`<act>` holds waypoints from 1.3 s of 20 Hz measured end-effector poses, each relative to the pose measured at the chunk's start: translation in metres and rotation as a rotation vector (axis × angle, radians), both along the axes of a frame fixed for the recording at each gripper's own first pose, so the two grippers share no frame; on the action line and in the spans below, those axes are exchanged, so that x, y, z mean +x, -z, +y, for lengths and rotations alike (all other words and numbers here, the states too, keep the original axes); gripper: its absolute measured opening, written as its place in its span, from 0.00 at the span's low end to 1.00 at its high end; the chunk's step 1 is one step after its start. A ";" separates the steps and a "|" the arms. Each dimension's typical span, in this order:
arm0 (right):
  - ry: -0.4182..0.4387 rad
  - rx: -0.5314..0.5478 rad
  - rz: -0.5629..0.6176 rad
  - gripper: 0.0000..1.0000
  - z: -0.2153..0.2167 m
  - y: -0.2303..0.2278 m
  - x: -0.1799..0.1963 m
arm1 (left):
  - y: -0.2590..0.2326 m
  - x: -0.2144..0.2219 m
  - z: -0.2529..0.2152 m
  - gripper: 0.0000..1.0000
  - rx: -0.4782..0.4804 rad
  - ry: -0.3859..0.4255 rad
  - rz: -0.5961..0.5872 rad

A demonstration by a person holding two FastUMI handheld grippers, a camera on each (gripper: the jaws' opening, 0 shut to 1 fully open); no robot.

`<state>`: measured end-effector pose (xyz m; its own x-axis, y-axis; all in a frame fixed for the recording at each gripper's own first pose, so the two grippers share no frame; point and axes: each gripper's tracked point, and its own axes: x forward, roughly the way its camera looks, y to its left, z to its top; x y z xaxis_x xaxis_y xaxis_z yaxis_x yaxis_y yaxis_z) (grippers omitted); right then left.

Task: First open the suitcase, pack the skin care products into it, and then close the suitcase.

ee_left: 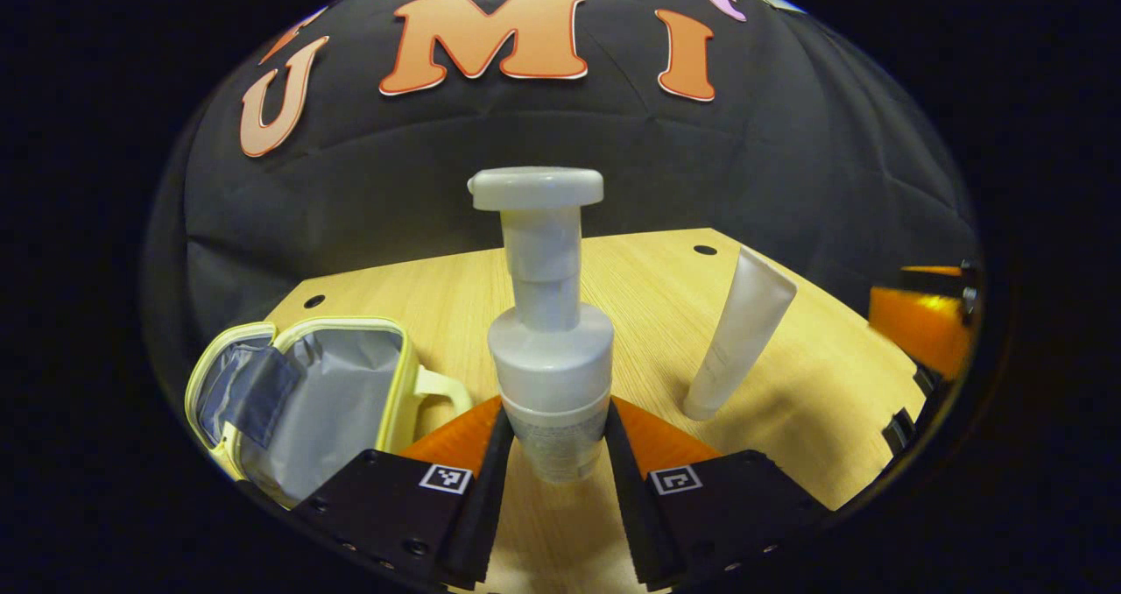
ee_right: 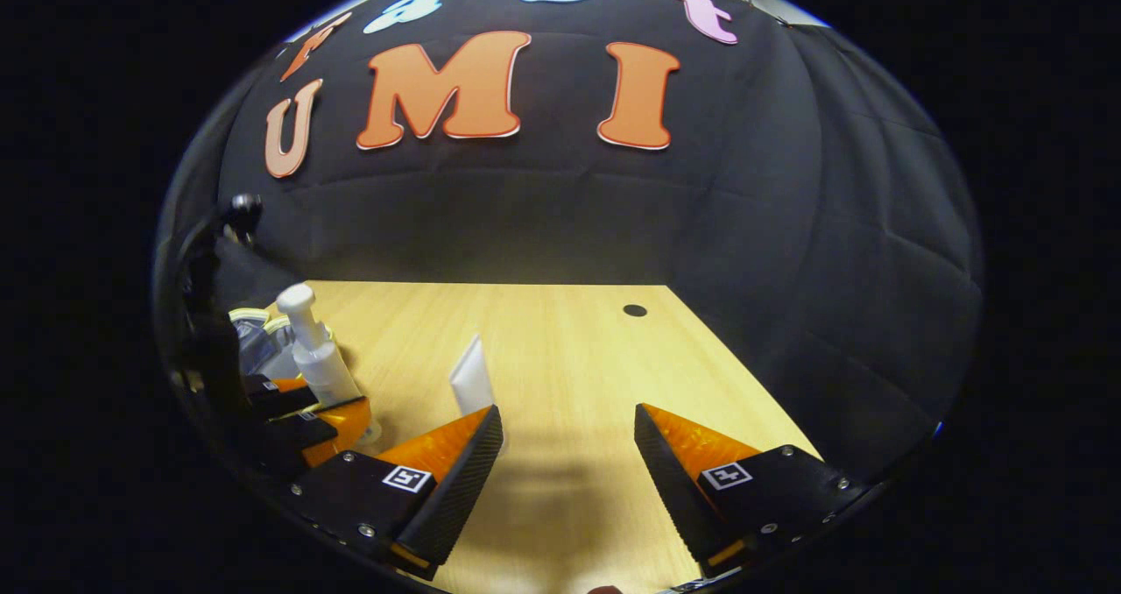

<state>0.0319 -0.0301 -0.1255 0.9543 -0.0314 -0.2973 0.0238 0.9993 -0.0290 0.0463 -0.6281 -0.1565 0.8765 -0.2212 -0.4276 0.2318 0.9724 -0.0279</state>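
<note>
- Left gripper view: the left gripper (ee_left: 553, 454) has its two fingers closed on the lower body of a white pump bottle (ee_left: 550, 349); both fingers press against its sides, and the bottle stands upright between them, its flat pump head rising well above the fingertips.
- Beyond and to the left of those jaws lies the suitcase (ee_left: 302, 397) — a small pale yellow case with a grey lining; its lid is folded open, its handle points toward the bottle, and the inside holds no product that can be made out.
- To the right of the jaws, apart from them, a white tube (ee_left: 740, 335) lies on the wooden table (ee_left: 648, 296), its cap end nearer the gripper and its flat end pointing away.
- At the far right edge of this view, part of the other gripper's orange body is visible; blurred.
- Right gripper view: the right gripper (ee_right: 569, 454) has its fingers spread wide with nothing between them — bare table shows in the gap.
- Just beyond its left finger the white tube (ee_right: 473, 379) is partly visible, close to the fingertip; whether it touches cannot be told.
- Far to the left of these jaws the left gripper (ee_right: 333, 419) holds the pump bottle (ee_right: 315, 357) upright, with the suitcase (ee_right: 258, 340) just behind it.
</note>
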 end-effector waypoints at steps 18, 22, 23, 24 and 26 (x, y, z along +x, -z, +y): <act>-0.075 0.005 0.237 0.90 0.069 0.114 0.079 | -0.083 -0.039 0.203 0.59 -0.014 -0.220 -0.020; -0.095 -0.040 0.262 0.73 0.070 0.130 0.085 | -0.081 -0.041 0.217 0.59 -0.011 -0.237 -0.006; -0.105 -0.036 0.259 0.58 0.070 0.129 0.086 | -0.080 -0.042 0.220 0.59 -0.011 -0.237 -0.001; -0.109 -0.029 0.261 0.53 0.071 0.128 0.085 | -0.078 -0.042 0.222 0.59 -0.009 -0.235 0.003; -0.112 -0.023 0.262 0.51 0.071 0.128 0.087 | -0.076 -0.040 0.226 0.59 -0.001 -0.226 0.010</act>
